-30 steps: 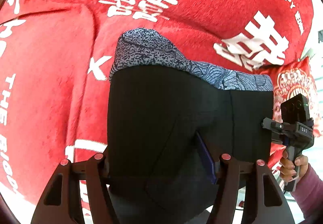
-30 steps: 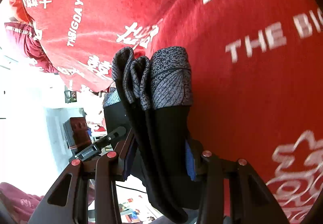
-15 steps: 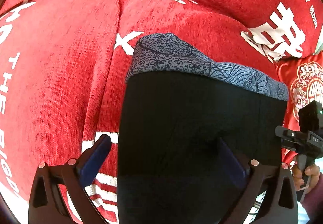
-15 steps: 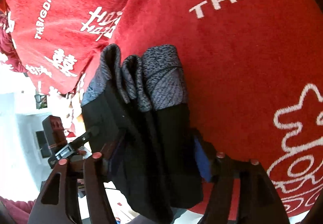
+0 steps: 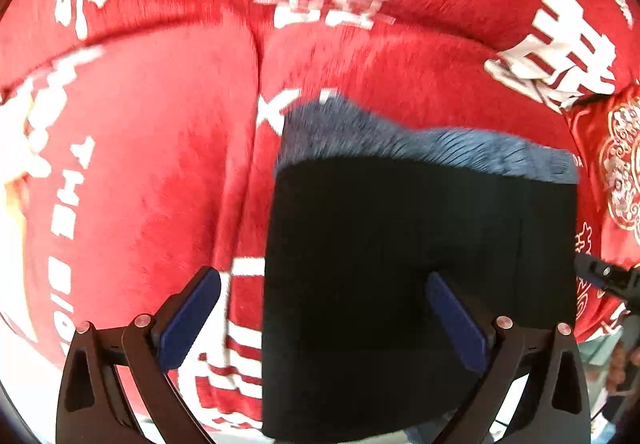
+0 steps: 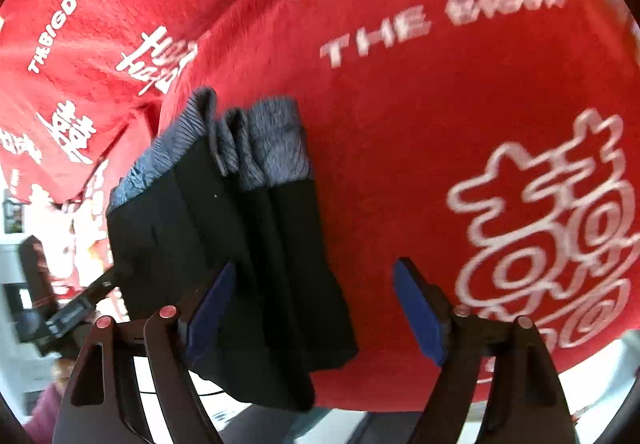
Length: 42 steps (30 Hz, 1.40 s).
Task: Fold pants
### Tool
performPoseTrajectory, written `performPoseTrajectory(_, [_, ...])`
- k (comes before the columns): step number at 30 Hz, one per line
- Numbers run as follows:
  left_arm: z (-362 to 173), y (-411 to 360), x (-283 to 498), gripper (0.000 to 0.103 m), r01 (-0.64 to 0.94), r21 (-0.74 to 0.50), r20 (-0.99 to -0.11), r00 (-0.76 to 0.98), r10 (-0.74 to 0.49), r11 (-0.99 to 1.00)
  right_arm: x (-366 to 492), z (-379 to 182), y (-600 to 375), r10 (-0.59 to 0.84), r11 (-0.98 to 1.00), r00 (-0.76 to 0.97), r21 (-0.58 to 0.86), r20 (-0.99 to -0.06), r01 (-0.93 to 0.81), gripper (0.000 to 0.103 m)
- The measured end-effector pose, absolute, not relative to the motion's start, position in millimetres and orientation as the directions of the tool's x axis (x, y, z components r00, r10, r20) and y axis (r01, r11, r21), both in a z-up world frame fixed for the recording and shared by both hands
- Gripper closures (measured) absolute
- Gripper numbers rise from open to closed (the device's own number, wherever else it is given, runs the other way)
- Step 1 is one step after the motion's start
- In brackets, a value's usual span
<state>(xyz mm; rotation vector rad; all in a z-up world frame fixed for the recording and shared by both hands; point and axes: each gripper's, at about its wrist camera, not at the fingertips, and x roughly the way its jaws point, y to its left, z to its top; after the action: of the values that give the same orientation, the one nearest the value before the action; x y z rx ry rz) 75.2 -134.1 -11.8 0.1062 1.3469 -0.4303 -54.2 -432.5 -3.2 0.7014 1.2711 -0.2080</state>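
Folded black pants (image 5: 400, 244) with a grey-blue patterned waistband (image 5: 420, 144) lie on the red sofa cover (image 5: 140, 164). My left gripper (image 5: 324, 320) stands wide open above their near left corner. One finger is over the red cover, the other over the black cloth, and neither pad presses. In the right wrist view the pants (image 6: 240, 244) show as stacked layers. My right gripper (image 6: 314, 308) has its jaws opening. The pants' end sits between the fingers, toward the left pad (image 6: 212, 308). The right pad stands apart from the cloth.
A red cushion with gold ornament (image 5: 624, 180) lies at the right of the pants. A seam between seat cushions (image 5: 256, 84) runs to their left. The sofa's front edge and pale floor (image 6: 400, 424) are at the bottom. A hand in a purple sleeve (image 6: 44, 396) holds the left gripper.
Both grippers were shut on the pants' near edge a second ago. Both have spread their fingers and let go, and the pants now rest on the sofa cover.
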Motion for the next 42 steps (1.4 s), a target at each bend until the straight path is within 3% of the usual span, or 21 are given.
performPoseTrajectory(2, [2.3, -135.8, 78.4, 0.0, 0.373, -0.146, -0.949, 0.208, -0.236, 0.916, -53.7, 15.3, -431.5, 0.208, 0.781, 0.37, 0.381, -0.905, 0.495, 0.025])
performPoseTrajectory(3, [7.5, -137.4, 83.2, 0.0, 0.371, -0.133, -0.945, 0.233, -0.231, 0.919, -50.8, 25.3, -431.4, 0.2, 0.783, 0.403, 0.392, -0.893, 0.482, 0.038])
performPoseTrajectory(5, [9.2, -140.1, 96.5, 0.0, 0.349, -0.121, -0.941, 0.258, -0.22, 0.929, -37.4, 34.6, -429.6, 0.192, 0.798, 0.417, 0.389, -0.888, 0.461, 0.055])
performPoseTrajectory(9, [-11.9, -143.3, 120.6, 0.0, 0.295, -0.051, -0.953, 0.271, -0.135, 0.954, -1.9, 24.3, -425.1, 0.219, 0.819, 0.399, 0.39, -0.891, 0.421, 0.067])
performPoseTrajectory(11, [-28.5, -140.2, 127.0, 0.0, 0.28, -0.061, -0.959, 0.249, -0.134, 0.958, 11.4, 10.1, -418.6, 0.205, 0.849, 0.361, 0.349, -0.91, 0.398, 0.077])
performPoseTrajectory(12, [-33.8, -137.9, 129.4, 0.0, 0.271, -0.084, -0.959, 0.239, -0.151, 0.959, 14.7, 3.8, -415.4, 0.192, 0.86, 0.346, 0.328, -0.918, 0.392, 0.077])
performPoseTrajectory(20, [-35.5, -134.5, 131.1, 0.0, 0.271, -0.116, -0.958, 0.222, -0.18, 0.956, 15.9, -7.0, -421.6, 0.202, 0.838, 0.347, 0.345, -0.916, 0.422, 0.076])
performPoseTrajectory(22, [-28.8, -131.8, 124.7, 0.0, 0.285, -0.087, -0.96, 0.232, -0.157, 0.954, 7.7, -0.3, -420.5, 0.201, 0.839, 0.344, 0.342, -0.917, 0.423, 0.07])
performPoseTrajectory(24, [-23.4, -125.8, 112.7, 0.0, 0.309, -0.052, -0.961, 0.243, -0.132, 0.949, 0.0, -1.3, -418.9, 0.19, 0.847, 0.297, 0.309, -0.936, 0.432, 0.052])
performPoseTrajectory(29, [-14.3, -112.9, 82.9, 0.0, 0.322, -0.021, -0.967, 0.233, -0.101, 0.946, -33.6, -1.1, -407.3, 0.173, 0.852, 0.247, 0.271, -0.953, 0.447, 0.039])
performPoseTrajectory(37, [1.1, -115.1, 41.9, 0.0, 0.38, 0.003, -0.978, 0.193, -0.076, 0.925, -76.6, 19.8, -386.4, 0.135, 0.84, 0.202, 0.22, -0.97, 0.496, 0.035])
performPoseTrajectory(39, [13.6, -117.7, 32.6, 0.0, 0.402, 0.004, -0.978, 0.193, -0.08, 0.916, -83.1, 28.5, -379.9, 0.125, 0.842, 0.193, 0.207, -0.973, 0.499, 0.022])
performPoseTrajectory(42, [32.4, -120.3, 21.4, 0.0, 0.417, 0.005, -0.98, 0.181, -0.078, 0.909, -89.7, 45.3, -366.8, 0.116, 0.849, 0.198, 0.2, -0.973, 0.488, 0.022])
